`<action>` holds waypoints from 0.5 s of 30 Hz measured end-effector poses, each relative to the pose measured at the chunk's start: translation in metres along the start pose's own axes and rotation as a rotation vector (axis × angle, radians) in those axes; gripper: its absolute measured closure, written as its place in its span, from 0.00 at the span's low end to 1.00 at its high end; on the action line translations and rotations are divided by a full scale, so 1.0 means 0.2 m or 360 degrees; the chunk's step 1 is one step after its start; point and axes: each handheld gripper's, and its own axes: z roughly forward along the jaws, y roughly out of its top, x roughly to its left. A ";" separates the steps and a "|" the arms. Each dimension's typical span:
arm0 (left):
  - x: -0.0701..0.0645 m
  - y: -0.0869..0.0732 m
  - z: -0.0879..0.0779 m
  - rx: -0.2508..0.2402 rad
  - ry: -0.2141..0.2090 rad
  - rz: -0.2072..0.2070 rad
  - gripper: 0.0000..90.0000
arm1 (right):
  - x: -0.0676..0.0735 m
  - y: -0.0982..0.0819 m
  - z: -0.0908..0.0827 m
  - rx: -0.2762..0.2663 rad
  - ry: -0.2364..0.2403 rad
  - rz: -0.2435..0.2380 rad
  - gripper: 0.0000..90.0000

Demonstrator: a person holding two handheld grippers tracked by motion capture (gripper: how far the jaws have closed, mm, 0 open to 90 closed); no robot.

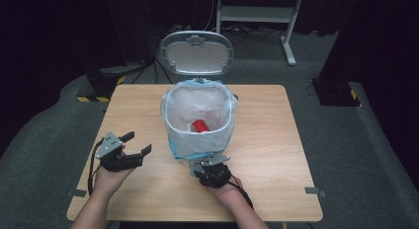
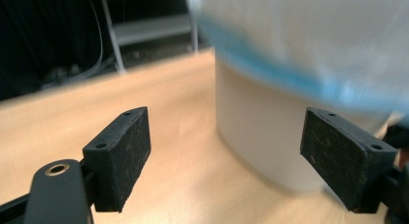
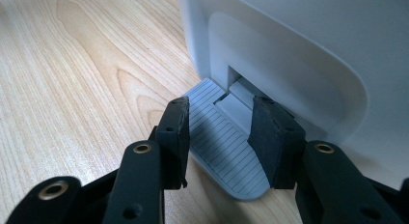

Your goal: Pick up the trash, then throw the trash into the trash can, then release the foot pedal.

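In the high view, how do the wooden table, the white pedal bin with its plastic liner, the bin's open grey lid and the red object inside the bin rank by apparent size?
1. Wooden table
2. White pedal bin
3. Open grey lid
4. Red object, partly hidden by the liner, so its full size is unsure.

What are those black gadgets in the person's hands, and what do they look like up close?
They are hand-held grippers. The left gripper and right gripper are black, each with two flat rectangular jaws faced with scuffed black pads. Brass-ringed screw holes sit in the arms behind the jaws. A grey three-cornered plate tops each one, and a black cable trails back along the wrist. The forearms are bare, no sleeves.
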 end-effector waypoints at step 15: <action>0.16 -0.43 0.01 0.0416 0.0260 0.0086 0.21 | 0.00 0.00 0.00 -0.0001 -0.0004 0.0002 0.65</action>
